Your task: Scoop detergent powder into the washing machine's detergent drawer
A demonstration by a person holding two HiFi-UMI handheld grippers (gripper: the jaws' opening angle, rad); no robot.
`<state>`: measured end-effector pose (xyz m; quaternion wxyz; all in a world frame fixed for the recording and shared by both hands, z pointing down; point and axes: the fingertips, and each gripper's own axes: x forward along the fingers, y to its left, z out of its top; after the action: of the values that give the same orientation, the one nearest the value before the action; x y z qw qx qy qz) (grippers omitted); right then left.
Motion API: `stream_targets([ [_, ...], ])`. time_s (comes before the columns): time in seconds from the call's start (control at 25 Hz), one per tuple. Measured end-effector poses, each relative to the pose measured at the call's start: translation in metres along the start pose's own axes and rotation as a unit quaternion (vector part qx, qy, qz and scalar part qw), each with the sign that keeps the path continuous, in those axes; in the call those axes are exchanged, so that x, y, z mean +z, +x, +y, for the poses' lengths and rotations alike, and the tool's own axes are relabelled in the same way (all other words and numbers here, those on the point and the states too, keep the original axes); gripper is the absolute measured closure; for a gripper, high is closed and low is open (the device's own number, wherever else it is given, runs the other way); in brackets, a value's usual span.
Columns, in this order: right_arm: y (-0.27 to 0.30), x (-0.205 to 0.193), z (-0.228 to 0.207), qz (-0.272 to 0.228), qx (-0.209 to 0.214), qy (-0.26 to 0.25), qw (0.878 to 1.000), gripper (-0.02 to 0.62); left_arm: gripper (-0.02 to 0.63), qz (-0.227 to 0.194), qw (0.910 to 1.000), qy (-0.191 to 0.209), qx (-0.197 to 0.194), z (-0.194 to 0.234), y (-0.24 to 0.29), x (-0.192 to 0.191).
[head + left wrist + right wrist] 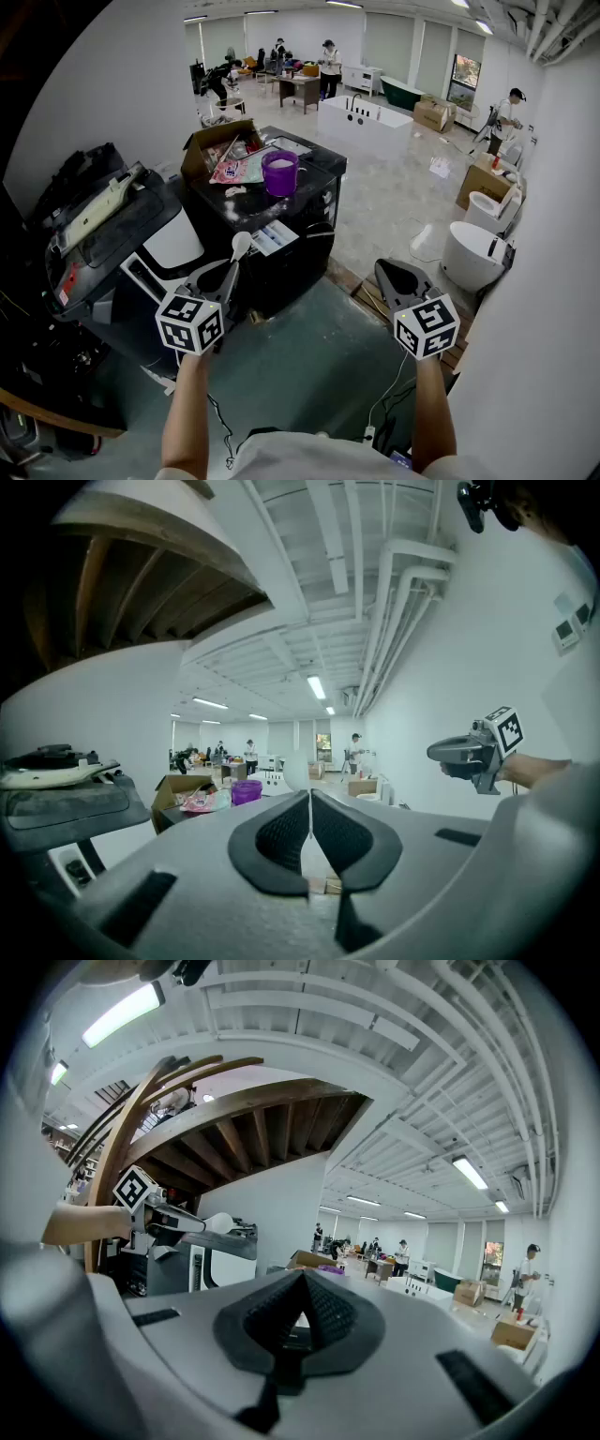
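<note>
While the left gripper (pixel 232 269) pinches a white scoop (pixel 241 246) near the drawer (pixel 276 237) edge, the right gripper (pixel 390 269), jaws pressed together, hangs over open floor (pixel 309 366).

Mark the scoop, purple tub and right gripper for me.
scoop (pixel 240 246), head view, its bowl.
purple tub (pixel 279 176), head view, side wall.
right gripper (pixel 384 268), head view, between its fingertips.

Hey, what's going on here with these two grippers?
A person holds a hand-held gripper in each hand. The left hand-held gripper is shut on a white scoop, short of the purple tub of powder on the black table. The right hand-held gripper is shut and empty.
</note>
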<state>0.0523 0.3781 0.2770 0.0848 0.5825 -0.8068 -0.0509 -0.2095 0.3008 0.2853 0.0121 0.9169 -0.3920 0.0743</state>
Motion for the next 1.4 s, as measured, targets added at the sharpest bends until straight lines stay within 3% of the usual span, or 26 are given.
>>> stream_targets([
  [0.2, -0.010, -0.010, -0.013, -0.003, 0.006, -0.002, 1.000, 0.592, 0.591, -0.003, 0.9999, 0.015, -0.004, -0.025, 0.009, -0.006],
  [0.4, -0.021, -0.012, -0.025, -0.029, 0.018, 0.032, 0.999, 0.592, 0.591, 0.002, 0.9996, 0.029, -0.003, -0.039, 0.017, -0.012],
  [0.76, 0.013, -0.033, -0.049, -0.009, 0.025, 0.044, 0.999, 0.592, 0.591, 0.007, 0.9997, 0.022, 0.002, -0.020, 0.059, -0.020],
  [1.0, 0.085, -0.041, -0.074, -0.003, 0.033, 0.025, 0.999, 0.592, 0.591, 0.004, 0.9999, 0.014, 0.008, 0.029, 0.117, -0.027],
  [1.4, 0.271, -0.036, -0.124, 0.006, 0.051, 0.023, 0.998, 0.592, 0.591, 0.018, 0.9996, -0.004, 0.022, 0.167, 0.245, -0.025],
])
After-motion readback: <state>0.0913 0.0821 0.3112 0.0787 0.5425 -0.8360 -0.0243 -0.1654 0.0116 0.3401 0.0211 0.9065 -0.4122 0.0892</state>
